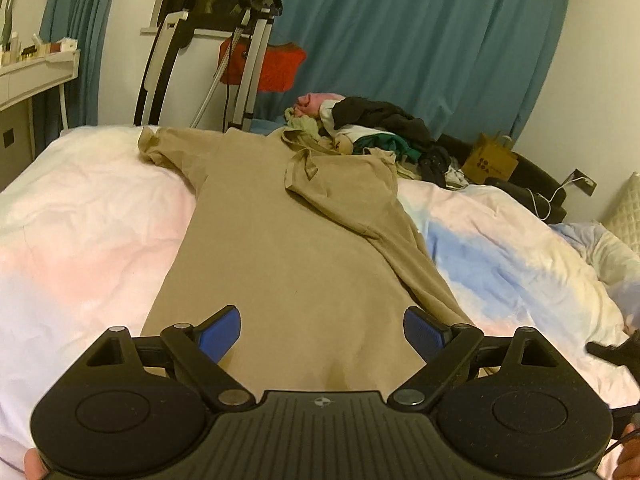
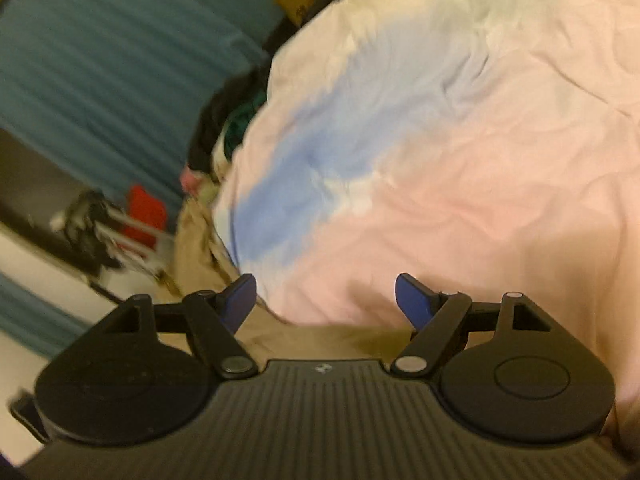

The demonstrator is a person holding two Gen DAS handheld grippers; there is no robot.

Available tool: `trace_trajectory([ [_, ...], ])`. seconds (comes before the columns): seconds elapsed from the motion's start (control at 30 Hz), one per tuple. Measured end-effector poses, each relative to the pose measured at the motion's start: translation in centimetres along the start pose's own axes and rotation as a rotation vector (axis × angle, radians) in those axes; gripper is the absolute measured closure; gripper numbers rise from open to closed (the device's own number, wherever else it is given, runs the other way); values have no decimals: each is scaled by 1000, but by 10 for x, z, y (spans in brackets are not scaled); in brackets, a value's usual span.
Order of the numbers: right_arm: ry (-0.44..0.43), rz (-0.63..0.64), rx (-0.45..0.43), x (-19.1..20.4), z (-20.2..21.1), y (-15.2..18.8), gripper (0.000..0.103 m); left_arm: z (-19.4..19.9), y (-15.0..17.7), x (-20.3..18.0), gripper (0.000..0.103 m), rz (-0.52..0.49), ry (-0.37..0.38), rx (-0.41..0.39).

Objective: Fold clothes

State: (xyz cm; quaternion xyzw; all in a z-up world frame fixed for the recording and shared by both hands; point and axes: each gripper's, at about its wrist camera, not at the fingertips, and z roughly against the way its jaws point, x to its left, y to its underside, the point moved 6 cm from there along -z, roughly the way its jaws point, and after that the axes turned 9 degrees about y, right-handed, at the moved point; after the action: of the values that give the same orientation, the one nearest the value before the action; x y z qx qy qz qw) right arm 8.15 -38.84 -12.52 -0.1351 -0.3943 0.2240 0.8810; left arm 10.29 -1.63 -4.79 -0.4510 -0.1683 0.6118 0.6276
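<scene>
A tan long-sleeved shirt (image 1: 280,240) lies spread lengthwise on the bed's pastel duvet (image 1: 80,232). Its right sleeve (image 1: 360,216) is folded in over the body; the left sleeve (image 1: 168,148) lies out to the far left. My left gripper (image 1: 322,330) is open and empty just above the shirt's near hem. My right gripper (image 2: 325,298) is open and empty over the duvet (image 2: 440,160), with the shirt's edge (image 2: 320,340) just beneath it. The right wrist view is blurred. A bit of the right gripper shows at the edge of the left wrist view (image 1: 616,350).
A pile of mixed clothes (image 1: 360,128) lies at the far end of the bed, beyond the shirt's collar. A garment steamer stand (image 1: 252,52) and teal curtains (image 1: 420,40) stand behind. A brown paper bag (image 1: 490,160) and a cable sit far right.
</scene>
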Motion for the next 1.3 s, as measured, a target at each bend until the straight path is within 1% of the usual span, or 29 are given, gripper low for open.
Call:
trace_trajectory([
  [0.1, 86, -6, 1, -6, -7, 5, 25, -4, 1, 4, 13, 25, -2, 11],
  [0.2, 135, -21, -15, -14, -7, 5, 26, -8, 3, 6, 13, 43, -8, 20],
  [0.3, 131, 0, 12, -12, -13, 7, 25, -11, 4, 6, 13, 48, -22, 29],
  [0.4, 107, 12, 52, -9, -14, 14, 25, -13, 7, 6, 13, 43, -35, 35],
  [0.43, 99, 17, 65, -8, -15, 16, 29, -14, 7, 5, 13, 42, -37, 36],
  [0.5, 82, 25, 92, -5, -15, 21, 31, -14, 8, 4, 13, 37, -40, 36],
  [0.57, 66, 33, 118, -3, -16, 25, 52, -14, 8, 2, 13, 28, -43, 33],
  [0.6, 58, 38, 132, -1, -17, 27, 57, -14, 8, 2, 13, 25, -45, 33],
  [0.67, 46, 71, 142, 5, -15, 31, 85, -15, 9, 2, 13, 21, -49, 34],
  [0.77, 9, 185, 102, 23, -4, 37, 91, -14, 8, 3, 13, 25, -49, 32],
  [0.9, -49, 367, 16, 52, 21, 48, 94, -10, 5, 5, 13, 45, -44, 16],
  [0.97, -103, 472, -14, 70, 35, 60, 95, -8, 3, 7, 13, 58, -40, 5],
  [1.03, -156, 595, -37, 89, 50, 77, 95, -6, 1, 9, 13, 72, -36, -6],
  [1.1, -195, 741, -46, 108, 61, 102, 95, -4, -1, 11, 13, 83, -33, -11],
  [1.23, -246, 1010, -20, 135, 72, 156, 96, -1, -4, 14, 13, 108, -25, -23],
  [1.3, -252, 1103, -2, 141, 72, 178, 96, 0, -5, 16, 13, 122, -21, -29],
])
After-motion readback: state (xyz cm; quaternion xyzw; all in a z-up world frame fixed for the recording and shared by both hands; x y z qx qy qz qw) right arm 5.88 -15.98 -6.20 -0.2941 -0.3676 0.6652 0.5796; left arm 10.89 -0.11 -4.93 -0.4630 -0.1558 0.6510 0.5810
